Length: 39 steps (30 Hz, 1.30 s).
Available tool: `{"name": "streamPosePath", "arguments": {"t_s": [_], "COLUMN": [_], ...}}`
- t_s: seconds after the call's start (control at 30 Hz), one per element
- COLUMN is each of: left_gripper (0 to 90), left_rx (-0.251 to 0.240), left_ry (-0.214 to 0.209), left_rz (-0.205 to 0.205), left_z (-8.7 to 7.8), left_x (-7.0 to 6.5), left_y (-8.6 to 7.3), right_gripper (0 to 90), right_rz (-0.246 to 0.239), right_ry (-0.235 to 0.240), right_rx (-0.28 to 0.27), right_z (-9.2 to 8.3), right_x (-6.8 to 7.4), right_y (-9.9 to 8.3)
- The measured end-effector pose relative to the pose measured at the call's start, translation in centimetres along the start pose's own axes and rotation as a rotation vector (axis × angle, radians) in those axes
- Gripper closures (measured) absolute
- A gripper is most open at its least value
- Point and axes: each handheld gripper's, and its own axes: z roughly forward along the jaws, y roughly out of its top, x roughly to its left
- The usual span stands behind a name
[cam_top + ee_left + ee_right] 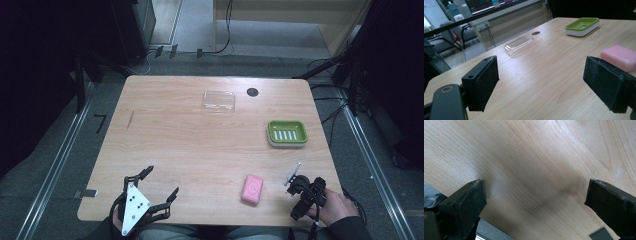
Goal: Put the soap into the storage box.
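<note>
Both grippers sit at the near edge of the table (200, 145) in the high view. Left gripper (161, 184) at the near left has its jaws spread wide with nothing between them. Right gripper (295, 176) at the near right is seen too side-on here to judge its opening. Pink soap bar (252, 189) lies flat between the two, nearer the right one and touching neither. Green soap dish (287, 133) waits farther back on the right, and the clear plastic lid (219, 100) lies at the far middle beside a dark round grommet (252, 92). My read: nothing is done yet; soap into dish and lid on top all look still ahead.

Left gripper view now: pads (486, 80) stand far apart over bare wood, holding nothing. Soap bar (620, 57) is just beyond the right-hand jaw, the dish (582, 25) far right, the lid (520, 45) far centre.

Right gripper view: jaws wide apart, pads (467, 202) hanging over bare tabletop (536, 165) by its edge, gripping nothing and clear of the wood.
</note>
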Motion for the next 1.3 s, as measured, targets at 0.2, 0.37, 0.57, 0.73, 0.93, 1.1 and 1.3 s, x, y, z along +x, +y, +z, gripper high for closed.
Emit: {"name": "streamPosePath", "arguments": {"t_s": [0.2, 0.37, 0.57, 0.73, 0.93, 1.1, 1.3], "left_gripper": [13.6, 13.6, 13.6, 13.6, 13.6, 13.6, 13.6], "left_rx": [0.003, 0.006, 0.006, 0.006, 0.011, 0.017, 0.015], "left_ry": [0.000, -0.002, -0.001, 0.000, 0.001, 0.001, 0.001], "left_rz": [-0.002, -0.003, 0.003, 0.000, 0.001, 0.000, -0.002], "left_z": [0.1, 0.1, 0.0, -0.2, -0.1, -0.1, 0.0], "left_x": [0.1, 0.0, 0.0, -0.1, 0.0, 0.0, 0.0], "left_y": [-0.1, 0.0, 0.0, 0.0, 0.0, 0.0, 0.0], "right_gripper": [3.6, 3.7, 3.7, 3.5, 3.2, 3.2, 3.2], "right_rz": [0.004, -0.015, -0.036, -0.051, -0.070, -0.084, -0.108], "right_ry": [-0.009, -0.007, -0.009, -0.009, -0.009, -0.002, -0.004], "right_rx": [-0.013, -0.024, -0.030, -0.043, -0.052, -0.074, -0.084], "right_z": [-0.2, -0.3, -0.4, -0.7, -1.0, -1.3, -1.7], "right_x": [0.0, 0.1, 0.3, 0.7, 0.8, 1.0, 1.3], "right_y": [0.1, 0.4, 0.5, 0.6, 1.0, 1.4, 2.3]}}
